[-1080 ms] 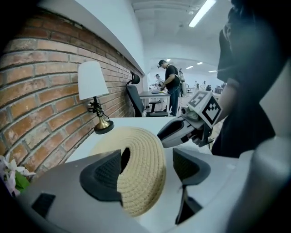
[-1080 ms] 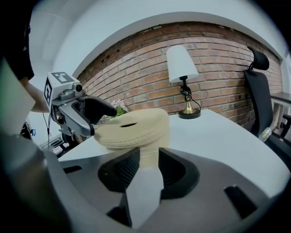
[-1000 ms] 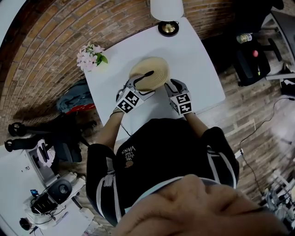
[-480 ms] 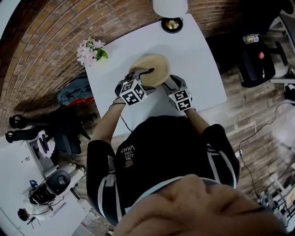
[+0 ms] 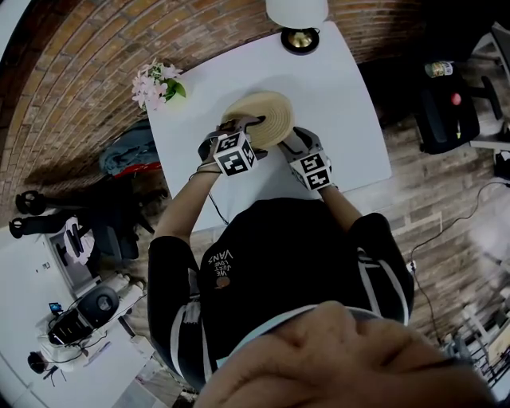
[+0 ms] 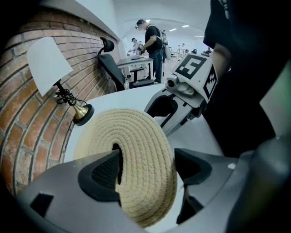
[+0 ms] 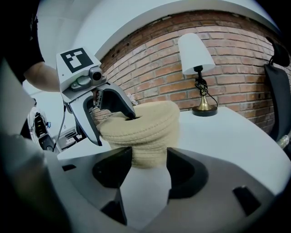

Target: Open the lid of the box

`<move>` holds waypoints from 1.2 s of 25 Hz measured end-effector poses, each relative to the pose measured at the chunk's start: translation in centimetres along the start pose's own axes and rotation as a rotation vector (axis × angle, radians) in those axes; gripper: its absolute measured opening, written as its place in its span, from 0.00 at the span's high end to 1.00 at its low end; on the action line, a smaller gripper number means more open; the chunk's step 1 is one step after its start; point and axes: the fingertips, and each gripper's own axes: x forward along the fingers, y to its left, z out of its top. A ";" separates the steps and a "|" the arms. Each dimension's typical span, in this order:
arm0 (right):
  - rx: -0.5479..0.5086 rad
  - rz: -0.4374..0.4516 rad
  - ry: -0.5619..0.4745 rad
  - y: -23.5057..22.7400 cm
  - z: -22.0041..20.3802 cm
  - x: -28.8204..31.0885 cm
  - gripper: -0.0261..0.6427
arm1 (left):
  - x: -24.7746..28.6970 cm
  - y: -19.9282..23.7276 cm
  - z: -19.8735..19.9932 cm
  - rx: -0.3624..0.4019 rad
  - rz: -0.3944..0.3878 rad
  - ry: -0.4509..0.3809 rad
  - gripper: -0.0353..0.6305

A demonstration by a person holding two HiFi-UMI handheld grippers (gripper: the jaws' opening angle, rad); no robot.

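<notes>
A round beige rope basket (image 7: 150, 136) with a coiled lid (image 5: 267, 119) stands mid-table. My left gripper (image 5: 243, 127) points steeply down over the lid (image 6: 136, 136). One finger sits at the lid's centre hole and the other just past the rim, so the jaws straddle half the lid without visibly squeezing it. From the near right, my right gripper (image 7: 150, 164) faces the basket's side. Its jaws have just been opening and stand wide, with the basket wall just beyond the tips and nothing gripped. The left gripper (image 7: 113, 127) also shows in the right gripper view.
The white table (image 5: 343, 119) carries a lamp (image 5: 296, 12) with a brass base (image 5: 300, 38) at the far edge and pink flowers (image 5: 155, 84) at the far left corner. A brick wall lies beyond, and a black chair (image 5: 446, 111) stands to the right.
My left gripper has tipped steeper and sunk onto the lid, its marker cube shifting toward the basket. The right gripper has stayed in place beside the basket.
</notes>
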 end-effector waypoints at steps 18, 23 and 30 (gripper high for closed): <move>0.024 0.037 -0.010 0.2 0.3 0.0 0.64 | 1.9 -0.1 -1.0 -0.092 -0.057 0.187 0.39; 0.012 0.040 -0.001 0.0 0.0 0.1 0.64 | 2.1 -0.1 -0.9 -0.095 -0.070 0.194 0.39; 0.024 0.039 -0.003 0.3 0.2 0.2 0.64 | 1.9 -0.1 -1.0 -0.094 -0.057 0.175 0.39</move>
